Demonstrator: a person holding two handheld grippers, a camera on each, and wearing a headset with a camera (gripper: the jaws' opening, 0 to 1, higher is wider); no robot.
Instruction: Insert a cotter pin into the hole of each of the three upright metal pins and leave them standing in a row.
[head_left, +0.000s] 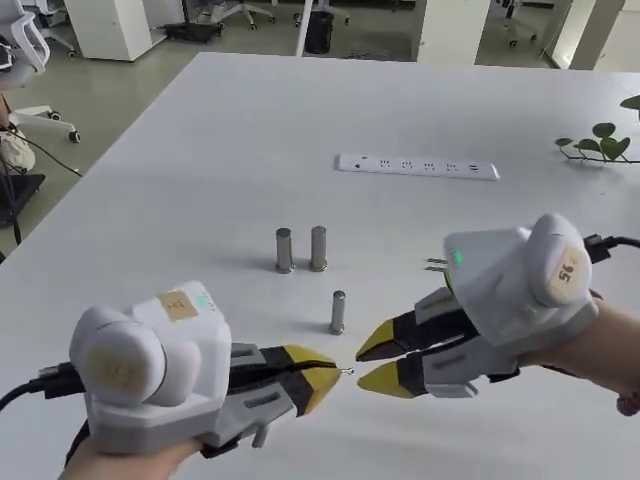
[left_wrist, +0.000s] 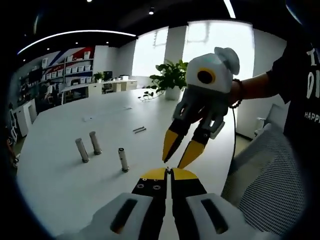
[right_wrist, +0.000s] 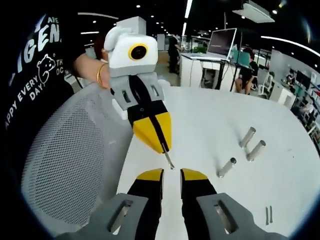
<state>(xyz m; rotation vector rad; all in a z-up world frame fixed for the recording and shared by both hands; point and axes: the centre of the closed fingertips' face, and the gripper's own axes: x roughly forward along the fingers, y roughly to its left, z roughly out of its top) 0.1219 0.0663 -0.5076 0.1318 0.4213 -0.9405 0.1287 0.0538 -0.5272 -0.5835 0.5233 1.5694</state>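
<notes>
The left hand-held gripper (head_left: 328, 376) is pinching its yellow, wedge-shaped jaws tight together on a thin wire cotter pin (head_left: 345, 371), whose end is poking out past the tips. Facing it, the right hand-held gripper (head_left: 372, 362) is holding its own yellow jaws apart, with the tips just beside the cotter pin; whether they are touching it is hard to tell. Both are hanging over the near part of the smooth white tabletop (head_left: 200, 170). Just beyond the tips, the near metal pin (head_left: 338, 312), a short grey cylinder, is standing upright alone. Farther back, the back-left metal pin (head_left: 284, 250) and the back-right metal pin (head_left: 318, 248) are standing close side by side, apart from the near one. Two spare cotter pins (head_left: 436, 264) are lying flat to the right, beside the white plastic body of the right hand-held gripper. A long white power strip (head_left: 417, 166) is lying well behind, and wide bare surface is stretching around the pins toward the tabletop's far edge.
</notes>
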